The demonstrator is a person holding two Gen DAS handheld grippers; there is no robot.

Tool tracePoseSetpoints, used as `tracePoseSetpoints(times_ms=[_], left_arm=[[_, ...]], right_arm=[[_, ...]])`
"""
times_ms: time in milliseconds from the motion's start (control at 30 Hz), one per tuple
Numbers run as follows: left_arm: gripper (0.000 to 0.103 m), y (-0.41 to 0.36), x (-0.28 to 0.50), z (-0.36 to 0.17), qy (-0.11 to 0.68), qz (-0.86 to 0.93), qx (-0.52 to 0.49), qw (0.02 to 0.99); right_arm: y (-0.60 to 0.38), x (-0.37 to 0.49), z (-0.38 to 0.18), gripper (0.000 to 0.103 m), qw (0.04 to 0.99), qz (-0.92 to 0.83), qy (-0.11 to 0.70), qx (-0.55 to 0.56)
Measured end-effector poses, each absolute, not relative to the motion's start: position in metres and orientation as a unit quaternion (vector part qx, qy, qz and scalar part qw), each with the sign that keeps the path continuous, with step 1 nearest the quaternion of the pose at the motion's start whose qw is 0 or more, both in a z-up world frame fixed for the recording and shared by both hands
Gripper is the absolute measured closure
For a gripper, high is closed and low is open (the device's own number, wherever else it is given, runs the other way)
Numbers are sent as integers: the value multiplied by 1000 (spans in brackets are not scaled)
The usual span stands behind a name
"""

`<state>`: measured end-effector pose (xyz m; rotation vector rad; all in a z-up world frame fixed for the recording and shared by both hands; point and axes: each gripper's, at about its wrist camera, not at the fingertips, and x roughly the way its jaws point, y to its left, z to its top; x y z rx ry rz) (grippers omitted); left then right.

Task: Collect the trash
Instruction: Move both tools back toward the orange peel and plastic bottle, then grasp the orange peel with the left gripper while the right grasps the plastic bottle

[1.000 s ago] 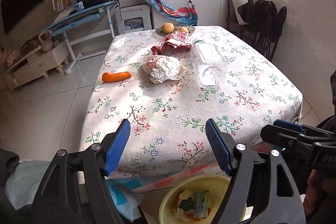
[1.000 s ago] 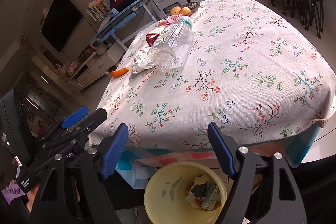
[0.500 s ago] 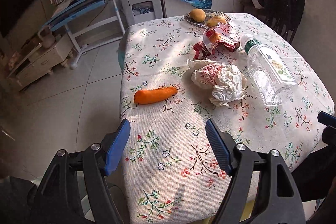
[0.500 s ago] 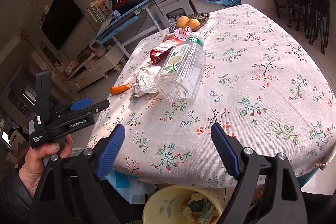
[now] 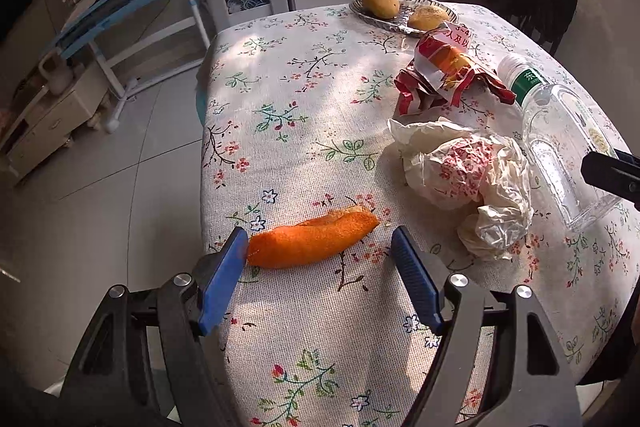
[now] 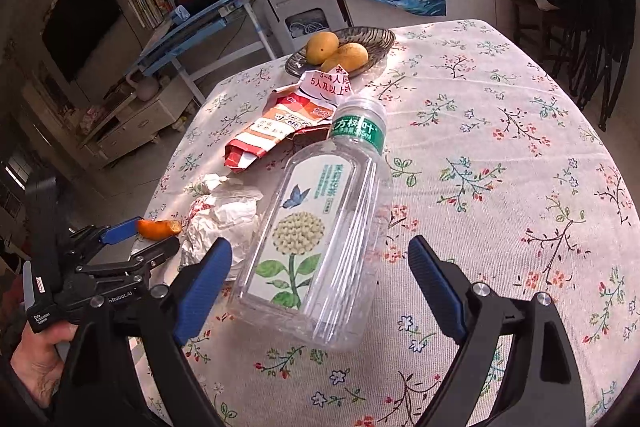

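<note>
A: The floral tablecloth (image 5: 320, 99) holds scattered trash. Which step?

B: Reaching. The left gripper (image 5: 316, 255), wide and empty, straddles the orange peel (image 5: 312, 239); the right gripper (image 6: 320, 267), jaws just opened wider, brackets the lying plastic bottle (image 6: 320, 227).

A: Next?

B: Probably lower and close both.

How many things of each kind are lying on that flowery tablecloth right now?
Orange peel: 1
Crumpled white wrapper: 1
Red torn snack packet: 1
Clear plastic bottle: 1
Dish: 1
Yellow fruits on the dish: 2
Total: 7
</note>
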<state>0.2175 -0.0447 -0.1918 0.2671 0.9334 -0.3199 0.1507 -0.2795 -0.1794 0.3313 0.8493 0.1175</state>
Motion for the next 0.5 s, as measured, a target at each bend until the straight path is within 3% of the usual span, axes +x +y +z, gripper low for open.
tracePoseSetpoints(times_ms=[100,167,200,333,500], left_arm=[[35,-45,226,-190,458,-167,115,865],[40,-45,229,-189,466,-174,105,861],[45,-46,228,-188,471,-180,103,857],[69,-50,223,-184,504,-201,75,837],[72,-54,206,-182,527,-225,58,818]], right_arm=[[-284,156,-181,18,892,70,423,142],[-288,158,-180,27,888,84,432,130],[-290,160,-179,32,884,91,442,123],[-299,156,-175,38,869,119,471,91],[-306,133,-171,40,851,151,499,61]])
